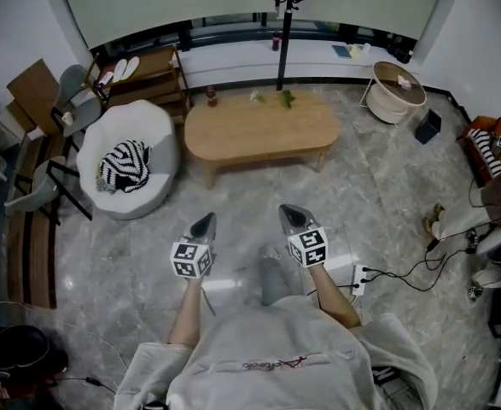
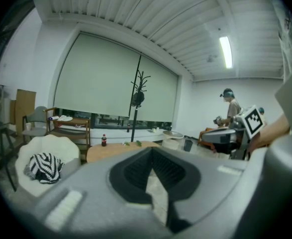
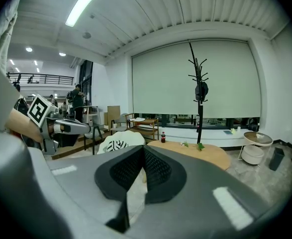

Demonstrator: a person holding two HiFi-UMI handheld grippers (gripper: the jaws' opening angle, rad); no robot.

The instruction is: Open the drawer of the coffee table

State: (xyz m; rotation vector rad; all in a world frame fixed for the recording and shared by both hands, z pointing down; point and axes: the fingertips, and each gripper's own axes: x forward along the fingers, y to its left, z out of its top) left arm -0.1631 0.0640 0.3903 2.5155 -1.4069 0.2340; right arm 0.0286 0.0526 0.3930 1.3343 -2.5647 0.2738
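The oval wooden coffee table (image 1: 263, 131) stands across the marble floor, well ahead of both grippers; I cannot make out a drawer front on its near side. My left gripper (image 1: 204, 225) and right gripper (image 1: 291, 213) are held side by side in front of the person, both pointing towards the table and far short of it. Each is shut with nothing between its jaws. In the left gripper view the closed tips (image 2: 152, 151) sit below the table top (image 2: 113, 150). In the right gripper view the closed tips (image 3: 143, 149) lie left of the table (image 3: 205, 152).
A white beanbag chair (image 1: 131, 165) with a striped cloth sits left of the table. A coat stand (image 1: 282, 32) and a wooden shelf (image 1: 152, 71) stand behind it, a round side table (image 1: 397, 90) to its right. A cola bottle (image 1: 211, 95) is on the table. A power strip (image 1: 361, 276) with cables lies on the floor at the right.
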